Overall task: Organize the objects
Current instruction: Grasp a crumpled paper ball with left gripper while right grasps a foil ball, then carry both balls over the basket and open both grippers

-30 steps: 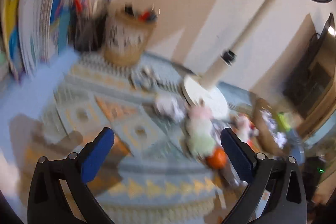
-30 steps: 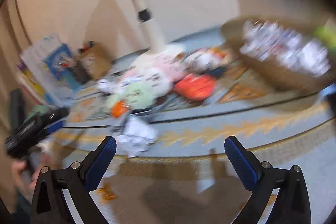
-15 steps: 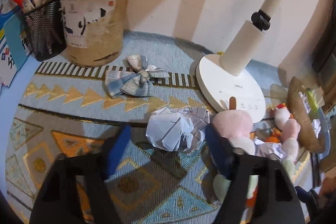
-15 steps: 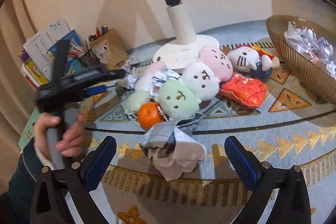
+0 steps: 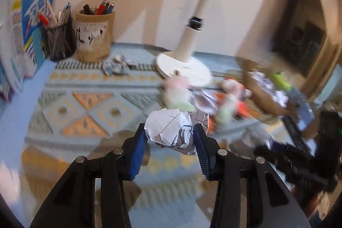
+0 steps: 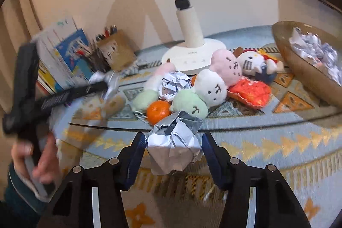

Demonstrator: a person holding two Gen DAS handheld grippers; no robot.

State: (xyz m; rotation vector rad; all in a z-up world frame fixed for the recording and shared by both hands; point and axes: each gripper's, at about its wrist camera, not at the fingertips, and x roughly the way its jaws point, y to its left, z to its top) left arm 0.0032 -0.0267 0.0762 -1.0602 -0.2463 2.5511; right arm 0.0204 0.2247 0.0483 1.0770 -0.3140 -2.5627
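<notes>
While both pairs of blue-padded fingers are pressed in from the sides, each grips its own ball of crumpled paper: the left gripper [image 5: 171, 138] squeezes a white wad of lined paper [image 5: 175, 130] at centre frame, and the right gripper [image 6: 173, 145] pinches a greyer, creased wad [image 6: 174, 140] that sags below its pads. Neither lump has a clear long axis; both are rough, faceted balls, the left one a little wider than tall, the right one taller, with its loose end hanging down. Both are held above the patterned woven cloth [image 6: 267, 142], blue with orange triangles. Only the right view shows sharply the heap of soft round plush toys [image 6: 210, 87], a tangerine [image 6: 158, 111], a foil-like ball [image 6: 175, 84] among them, and, at left, the person's left hand [image 6: 40, 161] on the other gripper's handle. Only the left view gives a crisp mesh pen cup [image 5: 59, 42] and a tan pen pot [image 5: 95, 35] in the upper left. Both show the white lamp base [image 6: 192, 57] and, at right, a woven basket [image 6: 303, 69] full of crumpled paper.
</notes>
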